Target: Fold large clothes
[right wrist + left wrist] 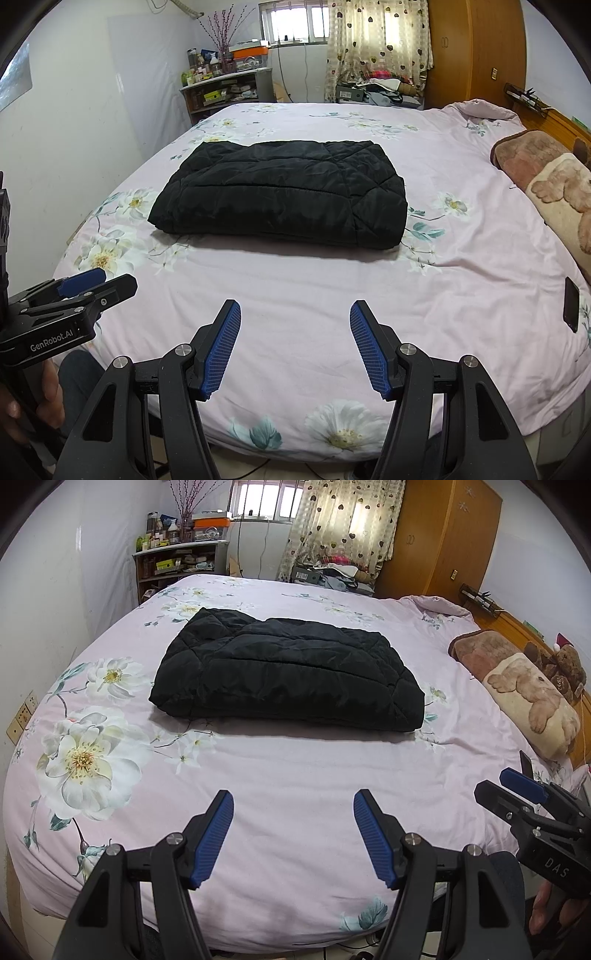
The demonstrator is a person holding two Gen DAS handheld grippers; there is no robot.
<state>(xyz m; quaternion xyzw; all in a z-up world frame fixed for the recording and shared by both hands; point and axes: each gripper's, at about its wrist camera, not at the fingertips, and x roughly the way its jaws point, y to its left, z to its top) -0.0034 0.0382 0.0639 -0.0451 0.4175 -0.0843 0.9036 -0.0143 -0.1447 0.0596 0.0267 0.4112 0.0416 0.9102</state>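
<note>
A black quilted jacket point(288, 672), puffy and folded into a thick rectangle, lies on the sheet point(295, 775) well ahead of both grippers. The left gripper point(293, 836) and right gripper point(295, 347) hang with jaws spread and empty, ribbed blue pads point(223, 350) facing inward. The pink floral sheet is smooth cotton, faintly wrinkled.

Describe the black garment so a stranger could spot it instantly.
Start at the big bed with its pink flowered cover. Near its middle lies the black quilted jacket, folded into a thick rectangle. It is the only dark, puffy bundle there, well apart from the brown bear-print pillow at the right edge.
</note>
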